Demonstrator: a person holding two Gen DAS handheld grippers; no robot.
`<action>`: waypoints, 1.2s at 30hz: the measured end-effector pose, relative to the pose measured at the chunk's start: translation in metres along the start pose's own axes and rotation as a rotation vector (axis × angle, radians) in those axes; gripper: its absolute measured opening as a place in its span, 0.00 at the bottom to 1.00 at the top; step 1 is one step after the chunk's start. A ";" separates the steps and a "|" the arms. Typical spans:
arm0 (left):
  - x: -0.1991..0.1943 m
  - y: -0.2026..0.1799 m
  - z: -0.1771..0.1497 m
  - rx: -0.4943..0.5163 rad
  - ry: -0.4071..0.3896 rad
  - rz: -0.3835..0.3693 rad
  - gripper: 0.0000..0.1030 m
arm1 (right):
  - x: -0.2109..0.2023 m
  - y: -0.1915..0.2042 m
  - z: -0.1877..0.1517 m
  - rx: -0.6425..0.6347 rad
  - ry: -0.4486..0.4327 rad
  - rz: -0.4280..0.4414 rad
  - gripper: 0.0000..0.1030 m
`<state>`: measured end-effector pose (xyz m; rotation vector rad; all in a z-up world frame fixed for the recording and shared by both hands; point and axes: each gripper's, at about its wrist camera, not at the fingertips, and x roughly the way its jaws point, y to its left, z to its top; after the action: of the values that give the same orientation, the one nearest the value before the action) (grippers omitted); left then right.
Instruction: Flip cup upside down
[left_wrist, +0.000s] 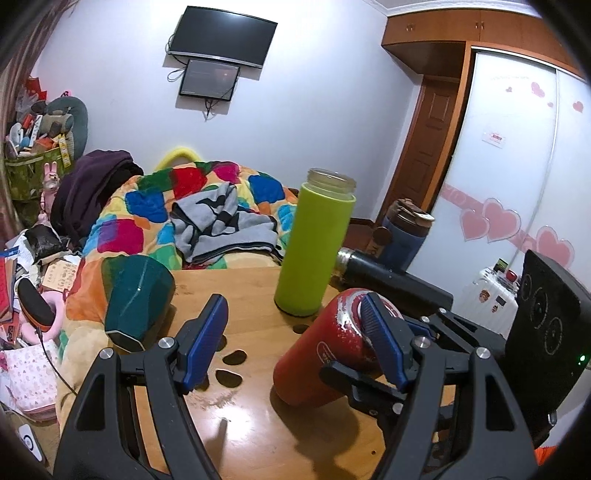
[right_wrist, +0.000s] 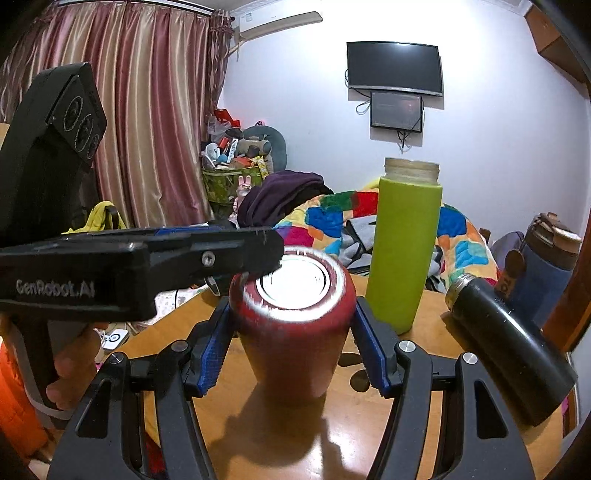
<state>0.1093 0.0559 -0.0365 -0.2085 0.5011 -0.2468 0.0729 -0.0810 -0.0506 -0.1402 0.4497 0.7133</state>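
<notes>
Red cup (right_wrist: 291, 325) stands clamped in right gripper (right_wrist: 291, 350); left gripper (left_wrist: 291, 332) spread wide, beside it.

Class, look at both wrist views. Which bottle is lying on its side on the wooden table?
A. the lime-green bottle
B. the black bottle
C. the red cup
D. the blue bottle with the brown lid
B: the black bottle lies tilted over on the table, while the lime-green bottle stands upright.

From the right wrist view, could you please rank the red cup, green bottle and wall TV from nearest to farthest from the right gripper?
1. Red cup: between the right gripper's jaws.
2. Green bottle: behind, to the right.
3. Wall TV: far wall.
</notes>
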 end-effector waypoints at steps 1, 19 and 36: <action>0.000 0.001 0.000 0.003 -0.005 0.013 0.72 | 0.000 0.000 -0.001 0.003 0.006 0.006 0.57; -0.033 -0.008 0.004 0.040 -0.097 0.117 0.71 | -0.053 -0.025 0.000 0.089 -0.022 -0.044 0.65; -0.092 -0.060 -0.024 0.144 -0.198 0.265 1.00 | -0.123 -0.039 0.007 0.244 -0.129 -0.187 1.00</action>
<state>0.0079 0.0221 -0.0008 -0.0239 0.3084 -0.0026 0.0193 -0.1826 0.0088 0.0922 0.3904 0.4758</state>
